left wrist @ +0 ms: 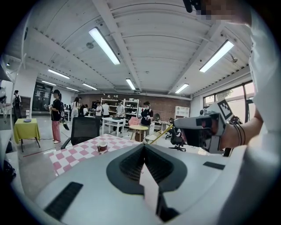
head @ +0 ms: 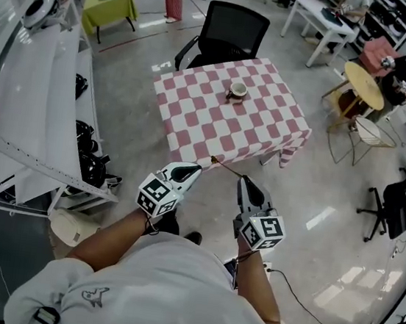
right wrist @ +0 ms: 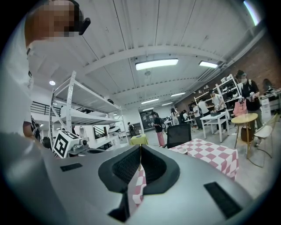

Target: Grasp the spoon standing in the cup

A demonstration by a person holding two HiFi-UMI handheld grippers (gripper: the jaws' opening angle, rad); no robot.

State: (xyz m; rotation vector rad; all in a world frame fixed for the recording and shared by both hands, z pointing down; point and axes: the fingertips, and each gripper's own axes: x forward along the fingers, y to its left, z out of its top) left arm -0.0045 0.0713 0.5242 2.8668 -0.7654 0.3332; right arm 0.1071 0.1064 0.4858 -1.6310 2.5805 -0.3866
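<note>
Bright, even light from long ceiling tubes point(left wrist: 104, 45); pale glare streaks the floor point(head: 320, 217). Both gripper views bend strongly at the edges (dark corners).

Pale grey shirt point(head: 164, 286), small dark drawing point(head: 95, 296) on one sleeve point(head: 62, 276), left gripper point(head: 196, 168) and right gripper point(head: 243, 180) whitish — each with a black-and-white cube point(head: 158, 195).

An open-plan lab or workshop — white metal racks point(head: 30, 120), ceiling strip lights point(left wrist: 104, 45), a black office chair point(head: 231, 29) (people point(left wrist: 56, 115) standing at the back)
</note>
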